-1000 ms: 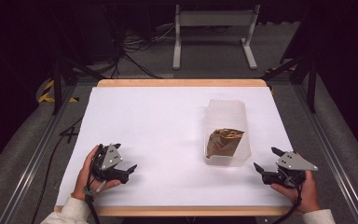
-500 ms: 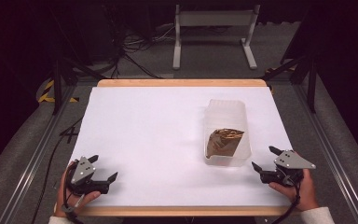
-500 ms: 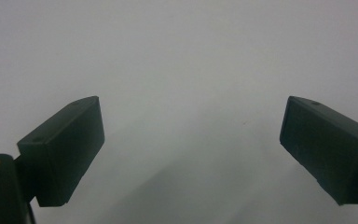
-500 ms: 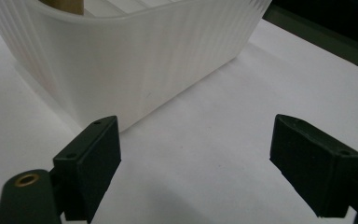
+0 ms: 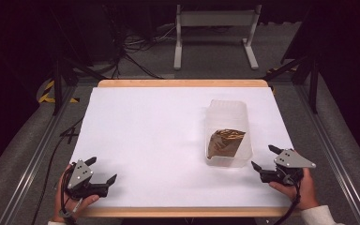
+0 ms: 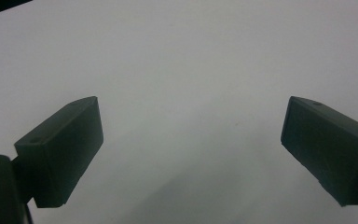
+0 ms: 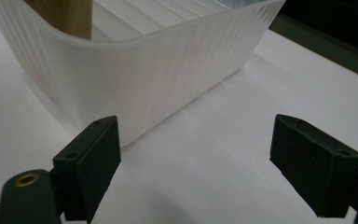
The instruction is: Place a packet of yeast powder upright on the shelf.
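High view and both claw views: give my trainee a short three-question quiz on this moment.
1. True or false: the right claw is shut on the translucent bin.
2. What lies inside the bin?
A. a shiny brown-gold packet
B. a red cup
C. nothing
3. Fill in: the left claw hangs over the bare white table top, open, near its ____ left corner.

Key:
1. False. Its jaws stand wide apart beside the bin's near right corner.
2. A.
3. Near; the bin sits on the right half, far from this claw.
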`<action>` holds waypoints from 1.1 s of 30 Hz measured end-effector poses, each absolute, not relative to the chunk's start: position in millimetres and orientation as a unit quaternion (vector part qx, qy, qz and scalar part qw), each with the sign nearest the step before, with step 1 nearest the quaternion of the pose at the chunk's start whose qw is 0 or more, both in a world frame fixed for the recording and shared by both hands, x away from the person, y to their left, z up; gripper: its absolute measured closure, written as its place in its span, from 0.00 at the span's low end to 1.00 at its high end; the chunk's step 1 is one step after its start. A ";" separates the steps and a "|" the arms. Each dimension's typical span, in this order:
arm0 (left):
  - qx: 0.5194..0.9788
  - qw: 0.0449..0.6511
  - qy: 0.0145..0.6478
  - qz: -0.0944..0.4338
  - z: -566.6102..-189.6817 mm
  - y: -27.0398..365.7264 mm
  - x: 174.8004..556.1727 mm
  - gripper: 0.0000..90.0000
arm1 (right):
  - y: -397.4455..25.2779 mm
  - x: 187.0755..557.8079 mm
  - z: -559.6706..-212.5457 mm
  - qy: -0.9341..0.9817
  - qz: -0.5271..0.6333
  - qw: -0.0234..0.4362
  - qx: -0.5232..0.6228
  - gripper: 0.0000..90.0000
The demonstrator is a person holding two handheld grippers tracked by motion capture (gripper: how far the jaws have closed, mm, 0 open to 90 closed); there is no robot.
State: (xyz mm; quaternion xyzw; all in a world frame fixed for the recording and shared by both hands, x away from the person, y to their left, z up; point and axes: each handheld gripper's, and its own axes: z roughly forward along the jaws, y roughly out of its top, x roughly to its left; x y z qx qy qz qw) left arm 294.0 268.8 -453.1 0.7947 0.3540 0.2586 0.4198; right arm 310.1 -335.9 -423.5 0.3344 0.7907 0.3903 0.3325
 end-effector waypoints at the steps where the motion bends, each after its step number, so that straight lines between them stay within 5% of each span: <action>1: 0.793 0.421 0.354 0.260 -452.8 269.3 293.3 0.07 | -334.6 310.7 -423.5 0.793 0.388 0.333 0.332 0.18; 33: 0.799 0.412 0.353 0.259 -452.2 262.4 298.4 0.06 | -336.7 312.1 -426.8 0.794 0.390 0.325 0.336 0.18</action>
